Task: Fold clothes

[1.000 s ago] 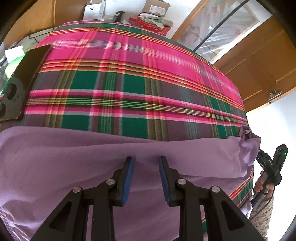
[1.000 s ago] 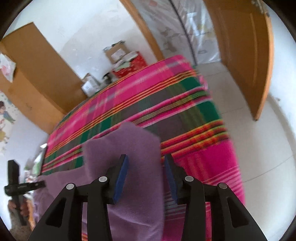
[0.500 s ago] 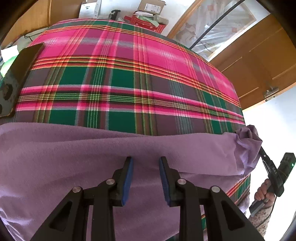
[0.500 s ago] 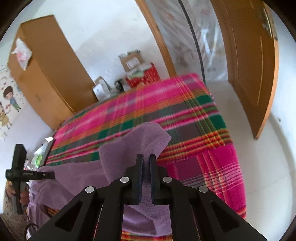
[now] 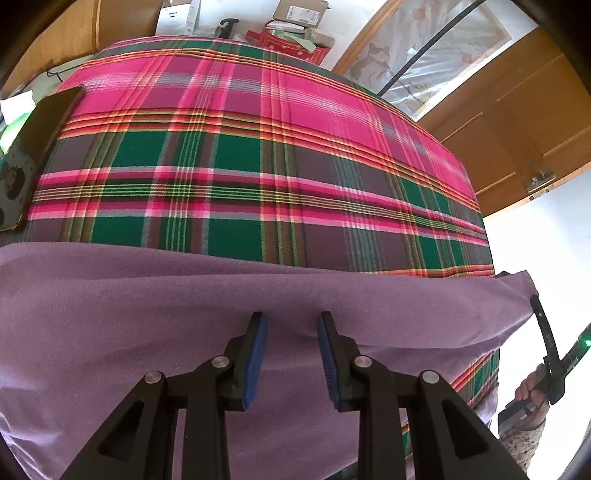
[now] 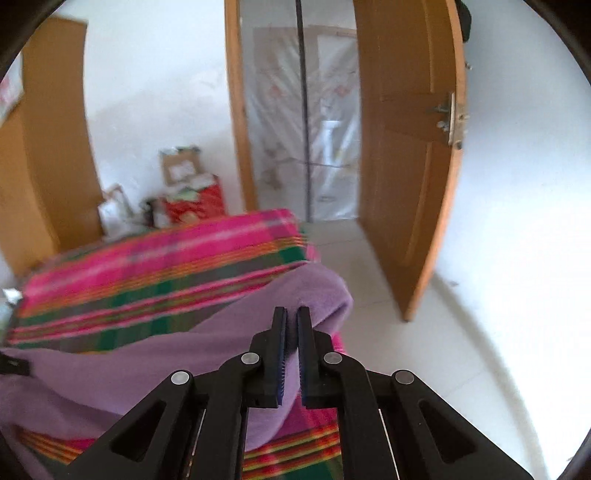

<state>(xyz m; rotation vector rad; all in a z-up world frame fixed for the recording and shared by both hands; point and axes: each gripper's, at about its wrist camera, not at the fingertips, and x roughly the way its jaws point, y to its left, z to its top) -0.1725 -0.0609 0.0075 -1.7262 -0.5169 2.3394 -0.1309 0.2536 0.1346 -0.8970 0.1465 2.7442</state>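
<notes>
Item: purple garment (image 5: pixel 155 317), soft knit, lying spread across the near edge of a bed covered by a plaid blanket (image 5: pixel 236 155) in pink, green and grey-purple. It is lying directly under and ahead of the left gripper (image 5: pixel 291 325) and reaching to the bed's corner on that gripper's right.

Item: left gripper, black with blue pads, pointing steeply down at the garment. Its jaws are standing partly apart with the cloth showing in the gap; whether the pads are pressing a fold of it cannot be told.

Item: right gripper (image 6: pixel 291 317), same make, jaws clenched nearly together and pinching the garment's end at the bed corner. The cloth is running up to the pads and draping below them over the blanket's edge. In the left wrist view this gripper (image 5: pixel 543 332) is showing at the far right, held by a hand (image 5: pixel 530 387).

Item: dark phone (image 5: pixel 33 147), lying on the blanket far left of the left gripper.

Item: cardboard boxes (image 5: pixel 295 14) and a red box (image 5: pixel 291 44), standing beyond the bed's far edge.

Item: wooden door (image 6: pixel 402 147), standing open ahead and right of the right gripper.
</notes>
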